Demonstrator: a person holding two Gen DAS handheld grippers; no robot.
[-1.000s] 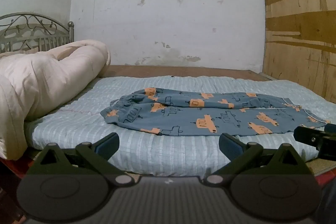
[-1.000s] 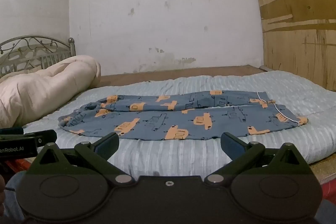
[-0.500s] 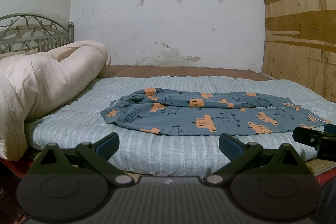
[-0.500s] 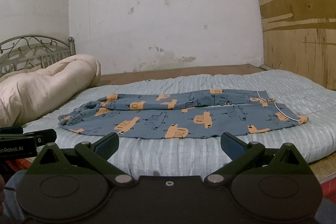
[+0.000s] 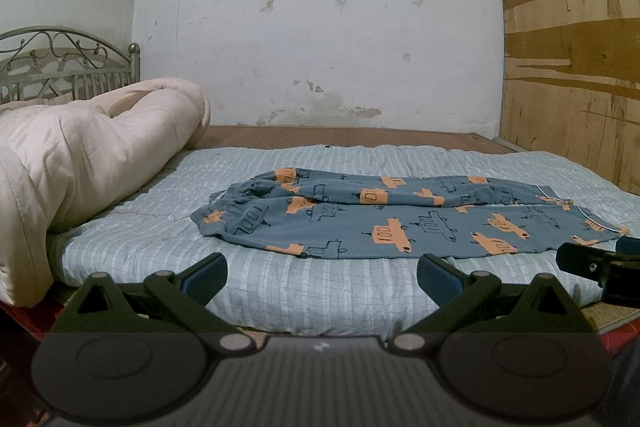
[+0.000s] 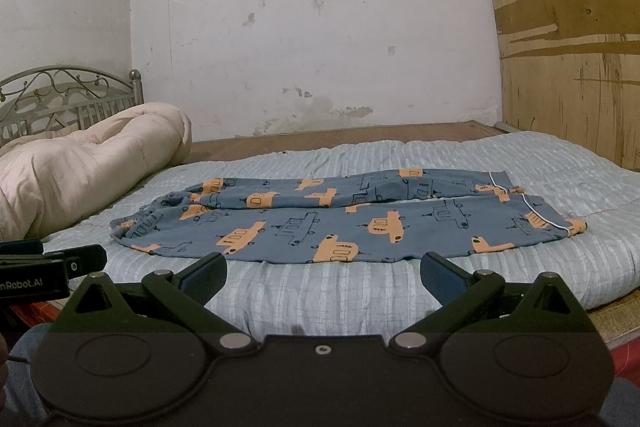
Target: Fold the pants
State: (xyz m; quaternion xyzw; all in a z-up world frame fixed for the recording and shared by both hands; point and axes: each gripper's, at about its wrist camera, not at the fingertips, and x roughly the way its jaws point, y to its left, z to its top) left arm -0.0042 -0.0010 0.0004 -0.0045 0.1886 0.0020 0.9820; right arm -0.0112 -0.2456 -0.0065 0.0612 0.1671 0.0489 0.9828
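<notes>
- Pants (image 5: 404, 215) = blue kids' pajama bottoms w/ orange vehicle print, lying flat on the bed's light-blue quilted mattress pad (image 5: 304, 283), near the front edge. Waistband to your left, cuffs to your right; legs side by side, far leg partly under the near one.
- Left tongs (image 5: 322, 277) apart, nothing in them, hovering short of the bed edge, roughly facing the waist/mid section.
- Right tongs (image 6: 323, 277) also apart, empty, facing the mid-to-cuff part (image 6: 556, 223).
- Neither touches the fabric; no fold done yet, judging by the full-length layout.
- Handling (my guess): thin soft knit, very light, no stiffness, so it'll droop and bunch if you pinch one spot. Elastic waist is gathered, thicker = better bite.
- Grip advice: left on near waistband corner (image 5: 208, 221), right on near cuff hem; pinch both layers, lift low.
- Risk: grabbing the mattress pad along w/ the cloth.
- Rolled cream duvet (image 5: 80, 155) far left, well apart, no obstacle.
</notes>
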